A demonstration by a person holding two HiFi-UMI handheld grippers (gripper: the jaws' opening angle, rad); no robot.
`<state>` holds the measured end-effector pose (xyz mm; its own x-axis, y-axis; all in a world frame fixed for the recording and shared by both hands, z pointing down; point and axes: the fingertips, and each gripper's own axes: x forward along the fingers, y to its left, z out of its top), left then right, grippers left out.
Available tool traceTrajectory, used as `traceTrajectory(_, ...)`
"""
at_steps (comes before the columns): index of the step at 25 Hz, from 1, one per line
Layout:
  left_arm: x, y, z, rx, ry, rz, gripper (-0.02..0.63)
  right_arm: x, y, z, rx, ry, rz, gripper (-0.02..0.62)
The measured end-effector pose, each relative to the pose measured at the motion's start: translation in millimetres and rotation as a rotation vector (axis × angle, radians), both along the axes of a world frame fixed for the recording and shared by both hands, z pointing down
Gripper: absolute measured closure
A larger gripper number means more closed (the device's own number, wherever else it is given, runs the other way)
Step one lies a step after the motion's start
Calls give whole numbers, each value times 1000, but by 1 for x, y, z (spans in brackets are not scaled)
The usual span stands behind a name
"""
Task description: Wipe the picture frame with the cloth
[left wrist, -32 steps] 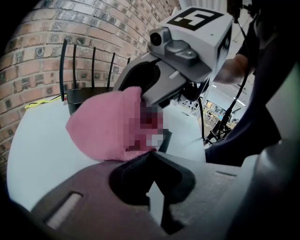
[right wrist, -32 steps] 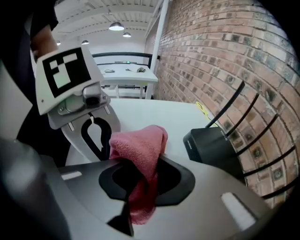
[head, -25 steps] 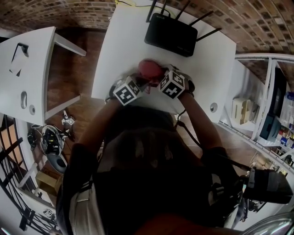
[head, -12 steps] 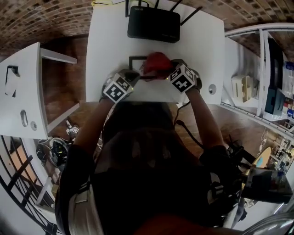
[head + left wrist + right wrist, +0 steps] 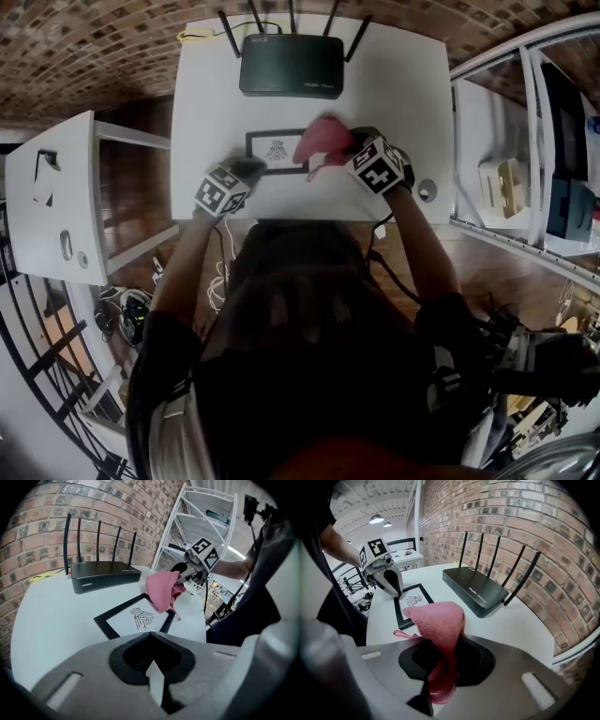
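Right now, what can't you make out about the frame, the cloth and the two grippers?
Head view: cloth covers the picture frame's right end; contact unclear.
Left gripper view: the left gripper's body hides the frame's near edge.
Right gripper view: cloth hides the frame's near corner.

Wall: red-brown brick [image 5: 543, 527], behind the table.
Table: white top [image 5: 403, 103]; black router [image 5: 291, 66] with upright antennas at the far edge; yellow cable [image 5: 192, 35] at the far left corner.
Side table: white [image 5: 56, 187], at left.
Shelving: white metal [image 5: 483, 112], at right.
Floor: brown wood [image 5: 131, 178].
Light: round ceiling lamps [image 5: 376, 519], lit.
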<state>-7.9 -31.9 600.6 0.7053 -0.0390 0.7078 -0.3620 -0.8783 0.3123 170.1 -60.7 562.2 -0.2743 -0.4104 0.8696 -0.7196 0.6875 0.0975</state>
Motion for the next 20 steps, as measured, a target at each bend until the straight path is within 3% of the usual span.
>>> traceTrajectory(7, 12, 1, -18, -18, 18, -156, 604, 39, 7, 7, 5, -64, 5, 514)
traceTrajectory(15, 33, 18, -24, -16, -2, -181, 604, 64, 1, 7, 2, -88, -1, 509)
traceTrajectory(20, 38, 24, -34, -18, 7, -204, 604, 60, 5, 22, -72, -127, 9, 502)
